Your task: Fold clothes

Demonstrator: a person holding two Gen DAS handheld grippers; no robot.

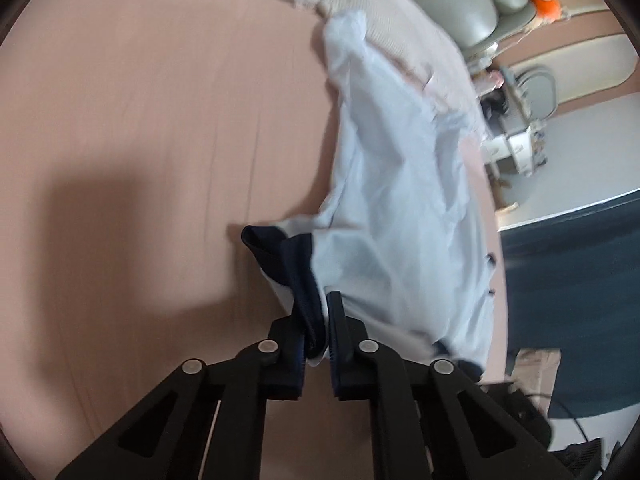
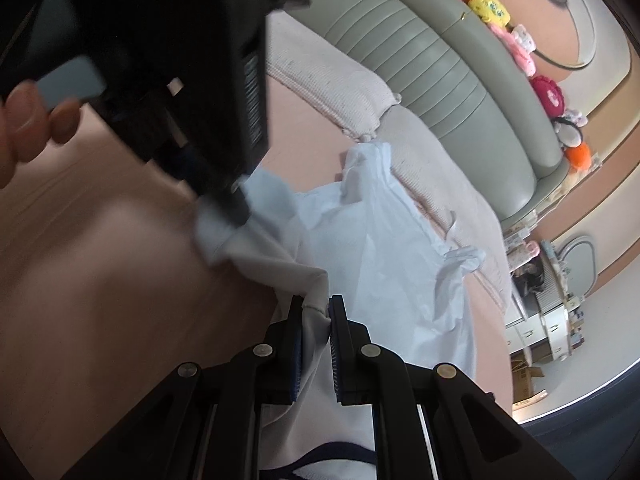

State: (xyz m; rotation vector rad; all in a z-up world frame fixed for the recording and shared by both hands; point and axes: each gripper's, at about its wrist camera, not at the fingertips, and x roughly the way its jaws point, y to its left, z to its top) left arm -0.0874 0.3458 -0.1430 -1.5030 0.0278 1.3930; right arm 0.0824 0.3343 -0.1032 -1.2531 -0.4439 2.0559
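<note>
Two hand-held grippers are engaged on one pale blue garment [image 1: 392, 184] spread over the pink bed sheet [image 1: 140, 120]. Left hand-held gripper [image 1: 316, 320]: jaws pinched narrow on the navy-trimmed edge [image 1: 288, 252]. Right hand-held gripper [image 2: 316, 316]: clamped on a pale hem [image 2: 312, 300]. The left device is seen close ahead in the right view, gripped by a person's fingers [image 2: 28, 120]. Step judged: edge picked up, fold not yet laid. Next move calls for both corners carried across together, cloth kept taut. No legible writing or brand is found.
</note>
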